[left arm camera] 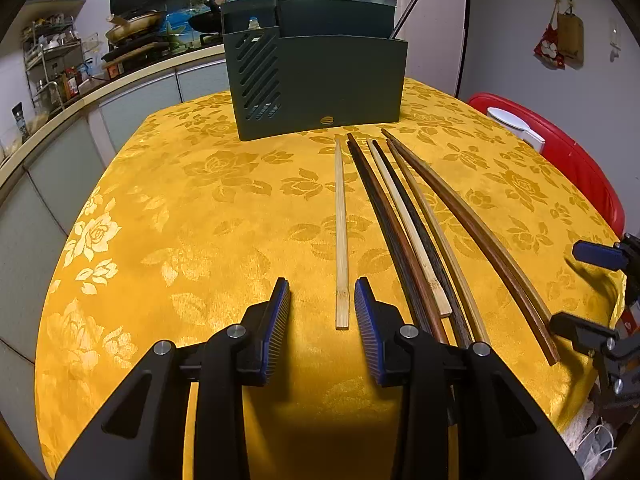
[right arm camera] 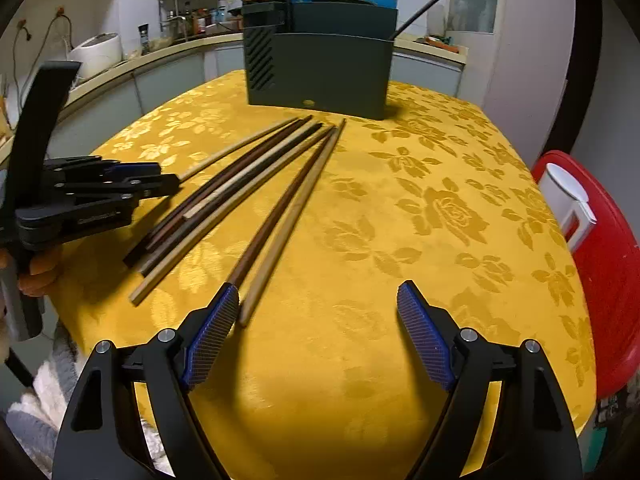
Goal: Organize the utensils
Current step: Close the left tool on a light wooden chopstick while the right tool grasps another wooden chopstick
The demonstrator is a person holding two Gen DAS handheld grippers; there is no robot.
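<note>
Both grippers, left gripper [left arm camera: 322, 312] and right gripper [right arm camera: 318, 312], gape empty above chopsticks [left arm camera: 404, 232] near the table's [left arm camera: 180, 220] front edge

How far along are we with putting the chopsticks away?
Barely started. Done: one dark stick stands in the holder. In hand: nothing; left gripper and right gripper are open. Left: the chopsticks on the table, including one pale stick lying apart.

Chopsticks [left arm camera: 404, 220] fan across the middle of the table [left arm camera: 168, 208], from near its front edge toward the dark holder [left arm camera: 320, 84] standing at its far edge. The table's left and right sides lie bare.
</note>
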